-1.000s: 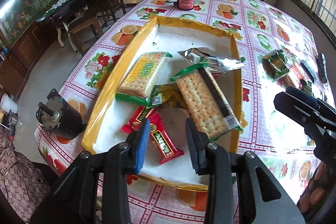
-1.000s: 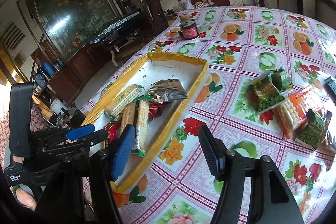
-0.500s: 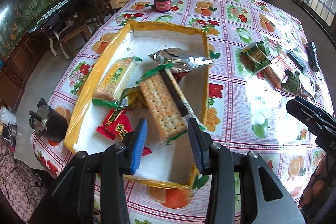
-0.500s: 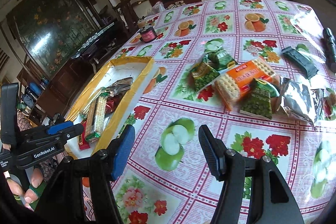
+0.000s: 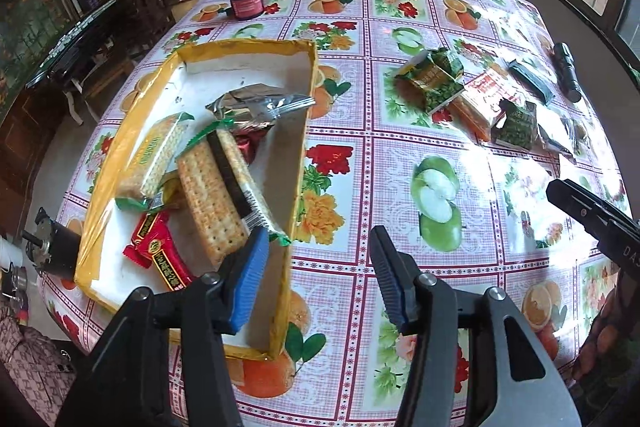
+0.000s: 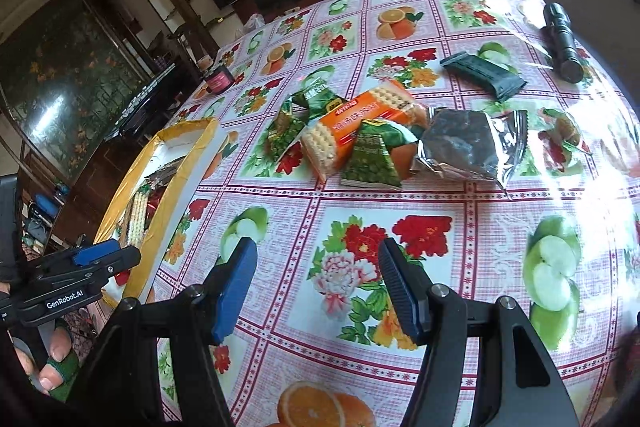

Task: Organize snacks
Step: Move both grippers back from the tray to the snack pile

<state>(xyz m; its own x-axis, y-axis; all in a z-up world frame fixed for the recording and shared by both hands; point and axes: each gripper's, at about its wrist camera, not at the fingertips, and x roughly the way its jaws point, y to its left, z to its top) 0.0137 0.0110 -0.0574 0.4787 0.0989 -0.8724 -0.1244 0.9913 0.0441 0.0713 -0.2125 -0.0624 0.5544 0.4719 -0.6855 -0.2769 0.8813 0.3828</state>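
Note:
A yellow-rimmed white box (image 5: 302, 131) on the flowered tablecloth holds cracker packs (image 5: 212, 195), a red packet (image 5: 164, 259) and a silver bag (image 5: 256, 105). My left gripper (image 5: 318, 259) hovers over the box's near right wall, its jaws opening with nothing between them. Loose snacks lie further right: an orange cracker pack (image 6: 360, 123), green pea bags (image 6: 372, 159), a silver bag (image 6: 468, 147) and a dark packet (image 6: 482, 75). My right gripper (image 6: 314, 279) stands open above bare cloth, short of that pile. The box (image 6: 168, 211) shows at its left.
A dark jar with a pink label (image 5: 246, 3) stands at the table's far side. A black torch (image 6: 562, 41) lies at the far right. A small motor (image 5: 48, 247) sits by the box's left corner. Chairs and a dark cabinet stand beyond the table's left edge.
Both grippers have swung right, away from over the box toward the loose snack pile. The left jaws have spread wider. The right jaws keep their width.

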